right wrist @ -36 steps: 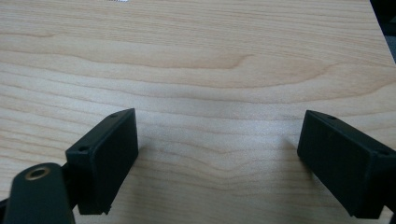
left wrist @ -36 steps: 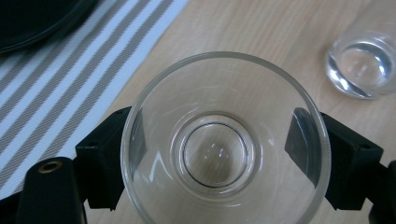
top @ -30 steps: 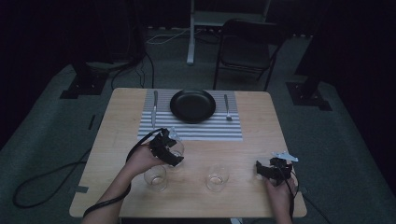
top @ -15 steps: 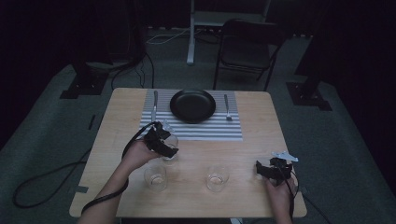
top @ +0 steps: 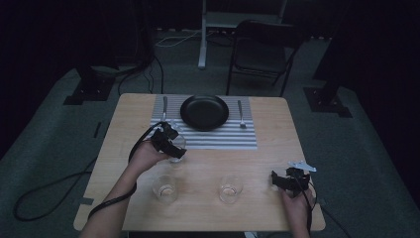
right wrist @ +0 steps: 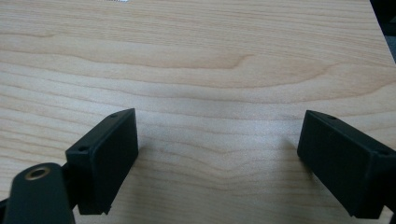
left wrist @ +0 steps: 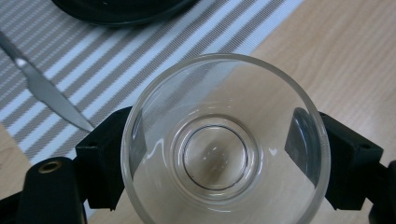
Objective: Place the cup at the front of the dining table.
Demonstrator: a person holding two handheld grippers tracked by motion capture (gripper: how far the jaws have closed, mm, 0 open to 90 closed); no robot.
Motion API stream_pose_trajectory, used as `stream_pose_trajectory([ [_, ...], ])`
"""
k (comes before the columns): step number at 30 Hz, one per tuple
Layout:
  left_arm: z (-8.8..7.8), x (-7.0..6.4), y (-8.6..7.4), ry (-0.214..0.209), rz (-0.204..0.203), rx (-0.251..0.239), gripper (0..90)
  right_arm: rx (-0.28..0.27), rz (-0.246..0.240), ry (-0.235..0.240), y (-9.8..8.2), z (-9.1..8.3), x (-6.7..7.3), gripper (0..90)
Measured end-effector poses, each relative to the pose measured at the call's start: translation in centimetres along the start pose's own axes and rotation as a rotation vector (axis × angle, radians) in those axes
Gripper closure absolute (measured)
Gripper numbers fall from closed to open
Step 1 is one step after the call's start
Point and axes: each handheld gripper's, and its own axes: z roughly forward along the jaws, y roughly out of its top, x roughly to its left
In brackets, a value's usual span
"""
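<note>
Carried forward since a second earlier, the left gripper (top: 170, 144) clamped an upright glass (left wrist: 224, 140) at the striped placemat's (top: 218, 139) near edge, left of the plate (top: 204, 112); the right gripper (top: 292, 179) rested apart, empty.

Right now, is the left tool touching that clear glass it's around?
Touching. In the left gripper view the left tool has a black jaw pressed against each side of the clear glass, with no gap at either wall.
</note>
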Motion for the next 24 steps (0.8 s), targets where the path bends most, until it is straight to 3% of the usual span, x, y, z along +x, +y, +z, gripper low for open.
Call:
stream_pose_trajectory([
  [16, 0.9, 2.8, 2.4, 0.074, -0.107, -0.039, 18.2, 0.0, 0.0, 0.0, 0.0, 0.0, 0.0, 11.9],
  [20, 1.4, 3.5, 2.8, 0.071, -0.144, -0.042, 18.2, 0.0, 0.0, 0.0, 0.0, 0.0, 0.0, 11.8],
  [24, 1.8, 3.9, 3.1, 0.095, -0.152, -0.035, 18.2, 0.0, 0.0, 0.0, 0.0, 0.0, 0.0, 11.8],
])
